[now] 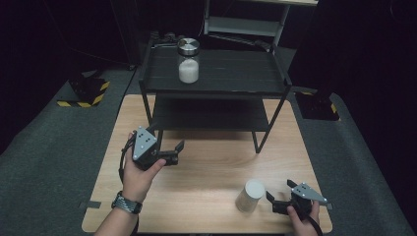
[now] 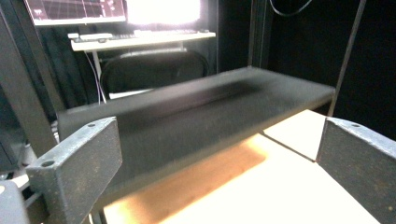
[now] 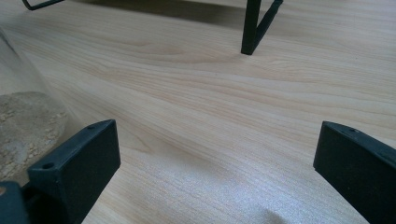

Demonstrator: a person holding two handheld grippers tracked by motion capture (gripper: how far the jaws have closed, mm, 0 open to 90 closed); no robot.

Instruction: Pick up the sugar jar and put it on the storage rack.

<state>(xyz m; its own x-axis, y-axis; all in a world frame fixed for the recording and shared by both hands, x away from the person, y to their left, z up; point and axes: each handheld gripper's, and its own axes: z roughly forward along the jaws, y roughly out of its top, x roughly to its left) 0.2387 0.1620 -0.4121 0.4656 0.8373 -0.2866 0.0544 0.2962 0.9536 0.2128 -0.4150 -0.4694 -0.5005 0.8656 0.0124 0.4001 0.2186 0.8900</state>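
From the high view, my right hand-held gripper (image 1: 279, 195) rests on the worktop (image 1: 206, 162) with jaws spread, just beside the near jar (image 1: 250, 195) but not around it. My left hand-held gripper (image 1: 173, 149) hangs empty and spread in front of the black rack (image 1: 216, 88). A second jar (image 1: 188, 61) with a metal lid already stands on the rack's top shelf. I judge one jar is put away and the near one is left to grasp and lift up there.

In the left gripper view, my jaws stand wide apart, facing the rack's lower shelf (image 2: 201, 112), nothing between them.

In the right gripper view, my jaws are open over bare wood; the jar (image 3: 23, 126) sits outside the left jaw.
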